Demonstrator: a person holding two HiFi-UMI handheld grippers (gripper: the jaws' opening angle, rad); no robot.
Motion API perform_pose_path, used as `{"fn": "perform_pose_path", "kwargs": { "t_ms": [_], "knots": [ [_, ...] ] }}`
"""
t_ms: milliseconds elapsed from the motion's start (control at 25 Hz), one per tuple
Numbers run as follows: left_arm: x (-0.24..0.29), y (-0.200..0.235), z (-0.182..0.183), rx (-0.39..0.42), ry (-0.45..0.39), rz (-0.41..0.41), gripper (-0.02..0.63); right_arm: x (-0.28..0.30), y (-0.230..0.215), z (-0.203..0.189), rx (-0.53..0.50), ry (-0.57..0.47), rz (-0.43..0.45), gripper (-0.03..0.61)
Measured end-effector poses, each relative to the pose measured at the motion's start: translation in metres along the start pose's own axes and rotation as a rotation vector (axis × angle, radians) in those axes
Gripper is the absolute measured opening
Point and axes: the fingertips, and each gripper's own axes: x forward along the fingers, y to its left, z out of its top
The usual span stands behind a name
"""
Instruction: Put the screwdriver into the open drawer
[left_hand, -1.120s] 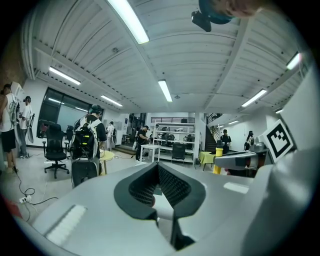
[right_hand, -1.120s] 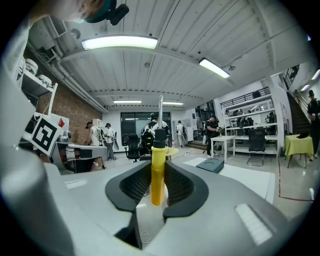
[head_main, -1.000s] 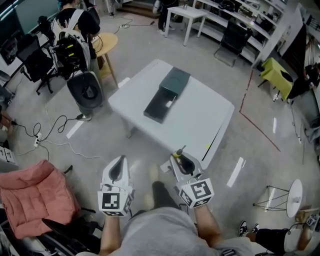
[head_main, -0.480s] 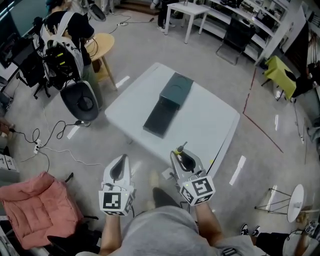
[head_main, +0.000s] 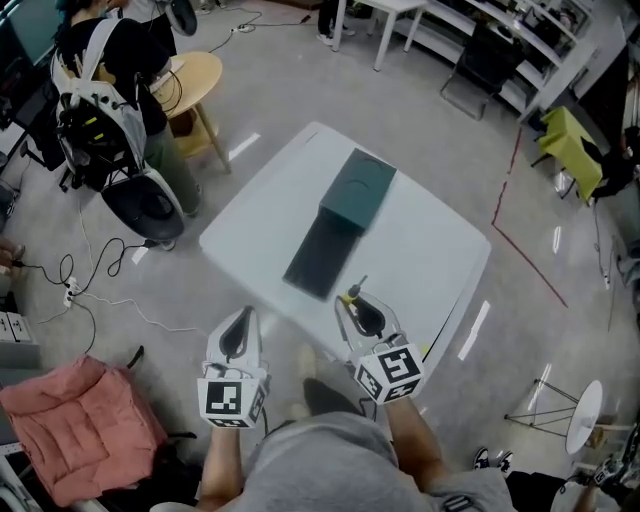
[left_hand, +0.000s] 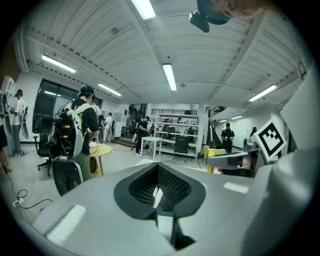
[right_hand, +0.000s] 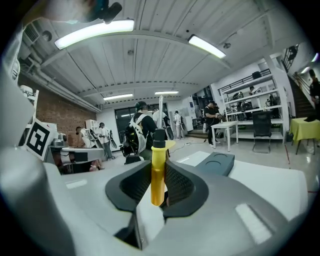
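A dark green drawer unit (head_main: 360, 186) lies on the white table (head_main: 430, 250), its open drawer (head_main: 320, 255) pulled out towards me. My right gripper (head_main: 352, 302) reaches just over the table's near edge, short of the drawer. It is shut on the screwdriver (head_main: 354, 291). In the right gripper view the yellow handle of the screwdriver (right_hand: 158, 170), with its black cap, stands upright between the pads, and the drawer unit (right_hand: 216, 162) sits ahead to the right. My left gripper (head_main: 238, 326) hangs over the floor left of the table, jaws together with nothing in them.
A round wooden table (head_main: 196, 78) and a person with a backpack (head_main: 95, 95) stand at the far left, above a black chair (head_main: 140, 205). A pink cushion (head_main: 75, 410) lies at the lower left, with cables (head_main: 95, 265) on the floor. A yellow-green chair (head_main: 566, 140) stands at the right.
Both grippers have travelled forward towards the table. The right one, still holding the screwdriver, now reaches over the near edge. The table and drawer appear nearer.
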Motion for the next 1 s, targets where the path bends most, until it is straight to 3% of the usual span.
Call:
{"fn": "perform_pose_path", "kwargs": {
  "t_ms": [440, 1000],
  "knots": [
    [0.073, 0.012, -0.035, -0.013, 0.093, 0.0, 0.011, 0.068, -0.054, -0.026, 0.083, 0.108, 0.003, 0.084],
    [0.116, 0.043, -0.096, -0.059, 0.189, -0.012, 0.011, 0.135, -0.066, -0.093, 0.155, 0.279, 0.007, 0.084]
  ]
}}
